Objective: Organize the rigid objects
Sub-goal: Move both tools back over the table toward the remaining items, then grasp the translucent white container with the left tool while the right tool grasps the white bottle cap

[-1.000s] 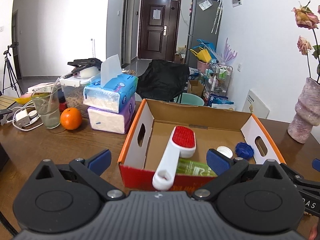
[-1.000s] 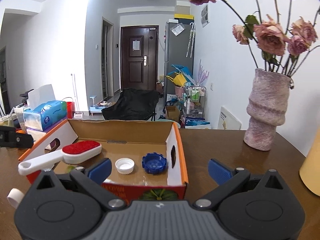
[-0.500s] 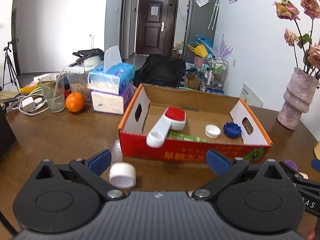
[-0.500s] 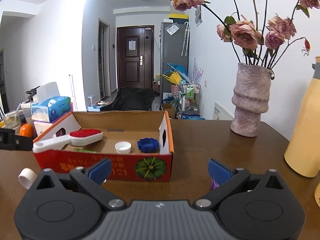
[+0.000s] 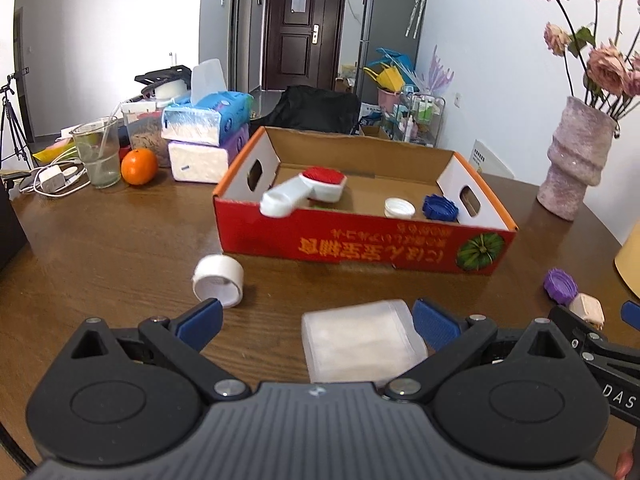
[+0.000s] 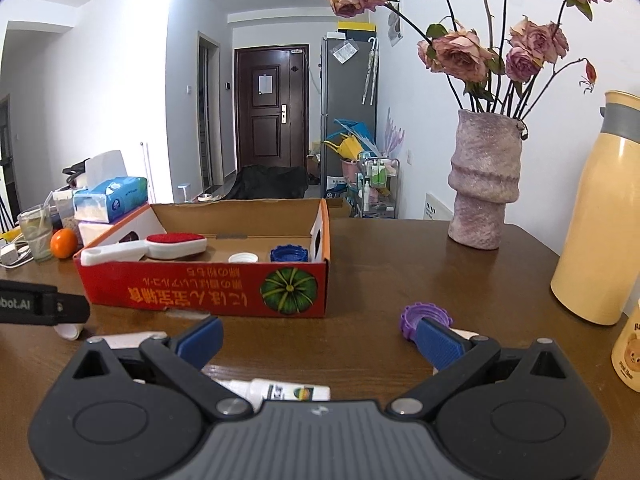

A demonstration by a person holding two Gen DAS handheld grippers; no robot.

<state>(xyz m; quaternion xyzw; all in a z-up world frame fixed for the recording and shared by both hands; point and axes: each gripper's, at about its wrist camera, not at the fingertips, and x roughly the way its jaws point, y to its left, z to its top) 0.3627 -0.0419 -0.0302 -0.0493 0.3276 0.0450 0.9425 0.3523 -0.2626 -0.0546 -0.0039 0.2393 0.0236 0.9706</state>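
Note:
A red cardboard box (image 5: 360, 246) (image 6: 208, 292) stands on the brown table, holding a white brush with red bristles (image 5: 308, 190) (image 6: 160, 246), a white cap (image 5: 399, 207) and a blue cap (image 5: 440, 207). My left gripper (image 5: 316, 320) is open above a clear plastic case (image 5: 360, 340). A white tape roll (image 5: 218, 280) lies by its left finger. My right gripper (image 6: 318, 338) is open and empty; a purple cap (image 6: 424, 318) (image 5: 560, 285) sits at its right finger, and a white tube (image 6: 288, 392) lies under it.
A pink vase (image 6: 484, 184) with dried roses, a yellow thermos (image 6: 596, 220) and a small bottle (image 6: 628, 352) stand at the right. Tissue packs (image 5: 204, 136), an orange (image 5: 139, 166), a glass (image 5: 96, 152) and a charger (image 5: 52, 178) crowd the far left. A wooden cube (image 5: 586, 308) lies by the purple cap.
Both grippers have pulled back from the box toward the table's near side. The tape roll, clear case, purple cap and tube have come into view. Both stay open.

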